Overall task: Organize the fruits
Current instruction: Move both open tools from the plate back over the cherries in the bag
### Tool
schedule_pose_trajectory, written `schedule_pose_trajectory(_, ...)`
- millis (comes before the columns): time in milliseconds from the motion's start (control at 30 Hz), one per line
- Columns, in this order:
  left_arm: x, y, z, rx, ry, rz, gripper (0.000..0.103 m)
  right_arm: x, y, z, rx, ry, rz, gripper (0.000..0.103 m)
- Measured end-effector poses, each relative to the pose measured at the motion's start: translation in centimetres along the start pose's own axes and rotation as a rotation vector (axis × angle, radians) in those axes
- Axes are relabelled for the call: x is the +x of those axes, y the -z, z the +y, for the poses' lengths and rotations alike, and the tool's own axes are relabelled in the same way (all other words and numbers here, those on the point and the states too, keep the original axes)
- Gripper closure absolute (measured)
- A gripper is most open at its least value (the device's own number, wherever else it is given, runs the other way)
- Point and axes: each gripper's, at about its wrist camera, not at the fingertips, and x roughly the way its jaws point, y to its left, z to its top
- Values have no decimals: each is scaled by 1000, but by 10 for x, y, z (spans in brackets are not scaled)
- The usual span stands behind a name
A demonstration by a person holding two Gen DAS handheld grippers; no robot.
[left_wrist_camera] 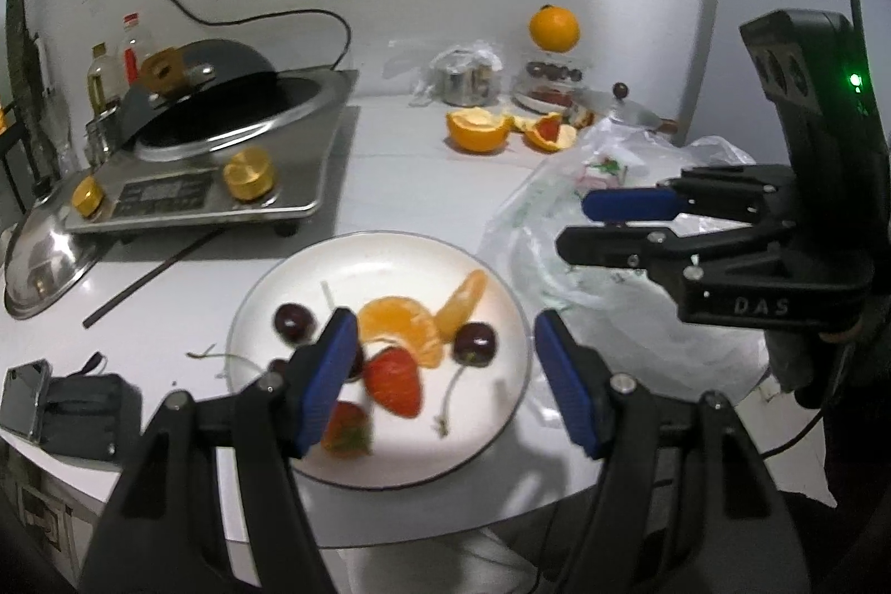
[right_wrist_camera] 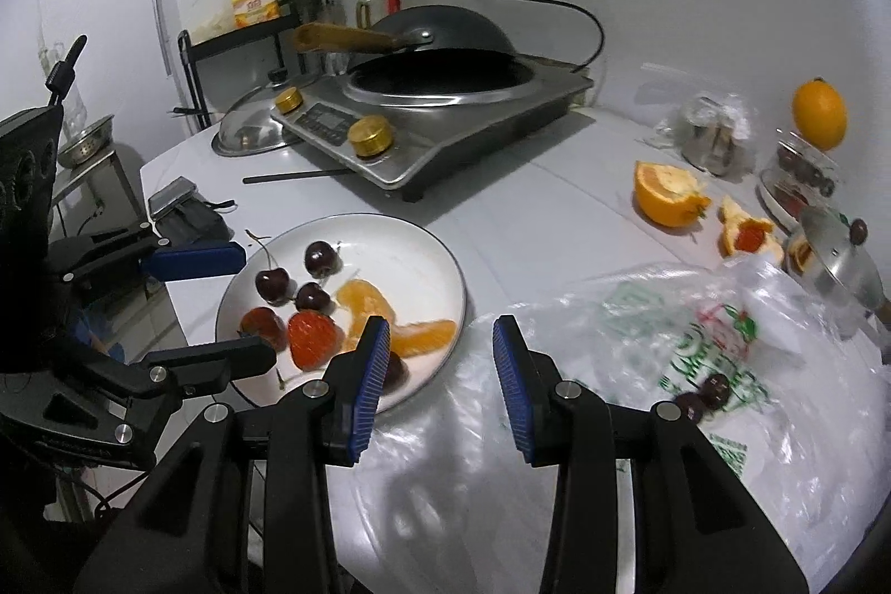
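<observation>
I hold my left tool (left_wrist_camera: 440, 382) low over the round white plate (left_wrist_camera: 384, 471), jaws apart, empty. My right tool (right_wrist_camera: 440, 377) hovers over the crinkly plastic bag (right_wrist_camera: 640, 349), also spread (nothing gripped). Glossy cherries (right_wrist_camera: 322, 258), a strawberry (left_wrist_camera: 394, 379) and orange segments (left_wrist_camera: 398, 324) sit on the plate on the desk (left_wrist_camera: 401, 182).

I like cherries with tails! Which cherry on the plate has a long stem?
The cherry at the plate's left edge: its thin stem curves up past the rim. The other plate cherries' stems aren't visible here.
</observation>
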Motion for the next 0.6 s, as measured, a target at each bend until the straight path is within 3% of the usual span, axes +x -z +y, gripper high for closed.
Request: schedule_pose_trajectory(600, 16, -13, -63, 75, 47, 24, 36, -41, 38, -55, 88, 51, -34, 62)
